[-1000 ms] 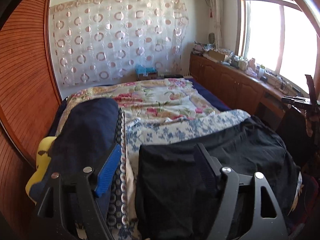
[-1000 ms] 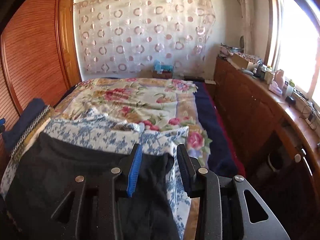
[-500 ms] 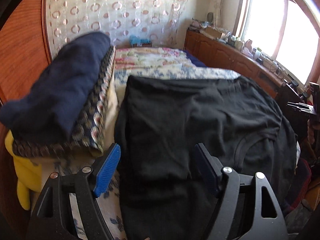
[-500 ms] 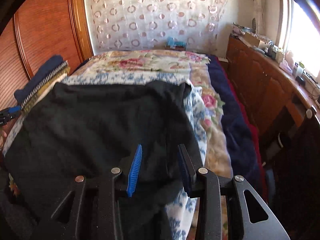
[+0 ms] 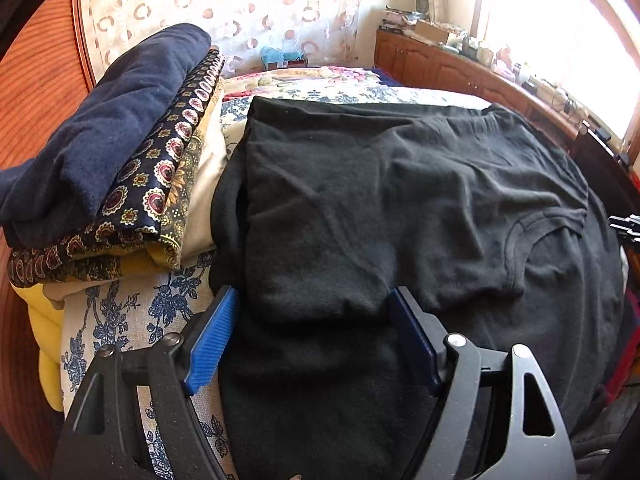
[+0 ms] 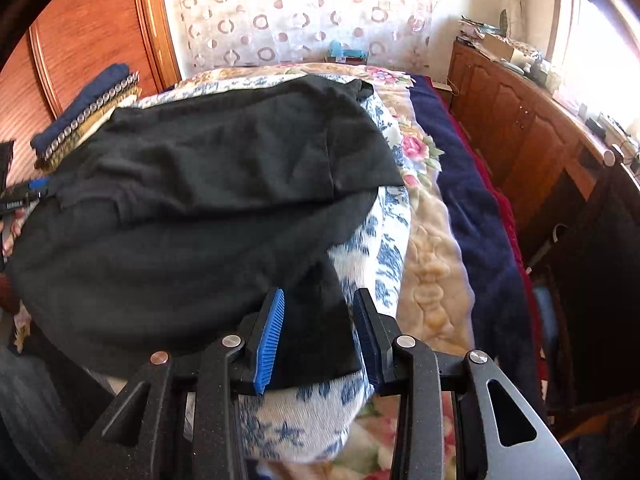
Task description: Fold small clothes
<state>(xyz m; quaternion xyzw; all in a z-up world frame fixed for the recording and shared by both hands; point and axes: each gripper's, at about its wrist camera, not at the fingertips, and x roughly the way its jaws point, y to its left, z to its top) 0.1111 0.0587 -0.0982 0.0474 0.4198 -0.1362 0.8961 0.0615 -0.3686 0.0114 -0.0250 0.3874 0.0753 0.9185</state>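
While your left gripper (image 5: 312,332) hovers low with its blue-padded fingers (image 5: 212,340) spread wide, it straddles the near edge of a folded flap of the black T-shirt (image 5: 400,208) without closing on it. Your right gripper (image 6: 318,336) has its fingers (image 6: 270,344) narrower but still parted, a tongue of black cloth lying between them; whether either pad touches the fabric is hard to judge from this angle.

The shirt is plain matte black knit, softly wrinkled, with a ribbed neckline (image 5: 532,236) curving at its right side in the left wrist view. One side is already folded over the body, leaving a straight fold edge (image 5: 250,200) running away from you. Spread flat on the blue-and-white floral cloth (image 5: 120,320) over the bed (image 6: 432,256), it lies with its long axis crosswise, the neck end toward your right gripper's side.

Just beside its left edge sits a stack of folded clothes (image 5: 112,168), navy on top. Beyond stand a circle-patterned curtain (image 6: 296,16) and wooden cabinets (image 6: 520,120).
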